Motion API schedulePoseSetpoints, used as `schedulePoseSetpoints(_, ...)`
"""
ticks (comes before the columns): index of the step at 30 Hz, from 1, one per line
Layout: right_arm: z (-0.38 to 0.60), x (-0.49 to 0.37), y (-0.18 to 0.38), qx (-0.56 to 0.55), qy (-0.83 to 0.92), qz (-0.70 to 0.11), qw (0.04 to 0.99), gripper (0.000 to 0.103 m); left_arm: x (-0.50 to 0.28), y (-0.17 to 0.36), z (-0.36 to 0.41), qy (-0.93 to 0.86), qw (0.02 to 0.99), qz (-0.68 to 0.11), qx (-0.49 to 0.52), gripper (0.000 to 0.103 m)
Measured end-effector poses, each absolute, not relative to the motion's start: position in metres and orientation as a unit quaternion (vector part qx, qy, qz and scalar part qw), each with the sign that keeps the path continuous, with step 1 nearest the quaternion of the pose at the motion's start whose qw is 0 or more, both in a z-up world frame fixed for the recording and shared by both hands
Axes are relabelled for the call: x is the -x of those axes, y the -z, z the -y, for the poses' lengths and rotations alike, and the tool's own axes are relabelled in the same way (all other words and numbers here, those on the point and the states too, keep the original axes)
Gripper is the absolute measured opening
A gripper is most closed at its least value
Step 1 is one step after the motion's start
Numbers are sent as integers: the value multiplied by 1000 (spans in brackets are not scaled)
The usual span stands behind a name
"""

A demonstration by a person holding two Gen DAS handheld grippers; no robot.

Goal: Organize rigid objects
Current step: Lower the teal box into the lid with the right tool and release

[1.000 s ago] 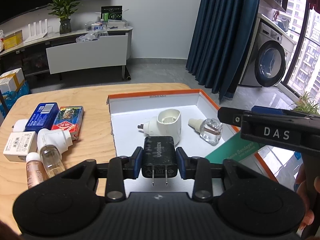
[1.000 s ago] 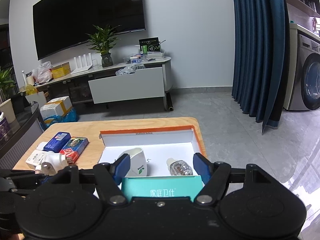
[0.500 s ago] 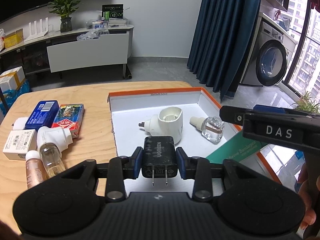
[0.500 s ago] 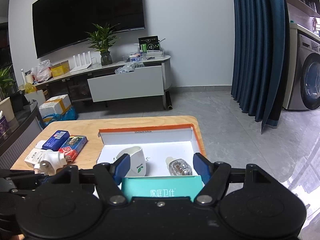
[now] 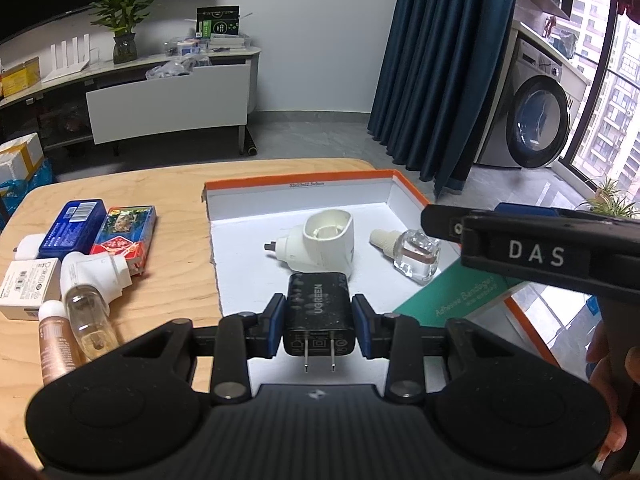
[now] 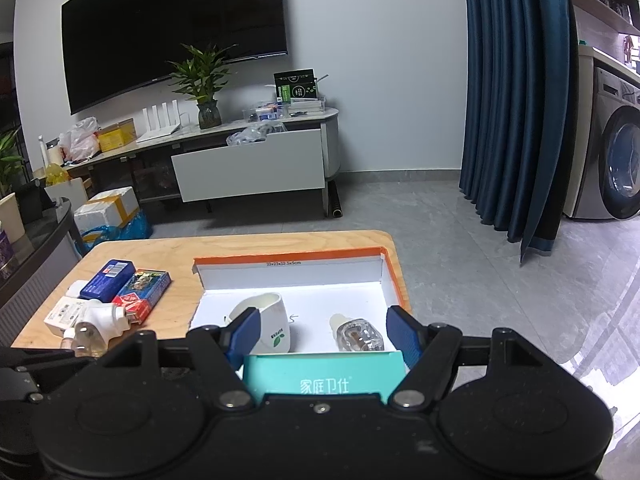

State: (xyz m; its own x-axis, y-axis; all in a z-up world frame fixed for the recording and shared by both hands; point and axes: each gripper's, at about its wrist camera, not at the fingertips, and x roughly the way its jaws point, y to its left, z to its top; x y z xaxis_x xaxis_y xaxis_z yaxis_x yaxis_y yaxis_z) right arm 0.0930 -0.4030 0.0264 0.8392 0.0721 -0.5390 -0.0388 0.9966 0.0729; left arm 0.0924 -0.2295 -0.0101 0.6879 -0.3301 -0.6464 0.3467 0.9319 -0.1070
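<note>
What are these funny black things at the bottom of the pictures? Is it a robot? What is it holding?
Not a robot. A person holds two grabbing tools, one in each hand, and each has a camera looking along its two fingers, so each picture is taken from one tool. The left gripper squeezes a black charger with its metal prongs pointing at the camera. The right gripper holds a teal box. Ahead, on a wooden table, sits an open white box with an orange rim, holding a white plug-in device and a small clear bottle. To the left lie more small boxes and bottles.
</note>
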Motion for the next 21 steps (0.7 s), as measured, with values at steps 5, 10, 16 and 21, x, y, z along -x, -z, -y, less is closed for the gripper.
schedulePoseSetpoints(5, 402, -94, -25, -27, -27, -283, 958, 84, -93, 11, 232, 187, 918, -351, -12, 37)
schedulePoseSetpoints(10, 402, -96, -26, -28, -26, -282, 959, 84, -93, 11, 232, 186, 918, -351, -12, 37)
schedulePoseSetpoints(16, 404, -96, -27, -30, -24, -281, 959, 84, -92, 11, 234, 187, 917, -351, -10, 37)
schedulePoseSetpoints(21, 403, -97, -27, -29, -23, -282, 959, 84, -91, 11, 234, 189, 917, -352, -8, 37)
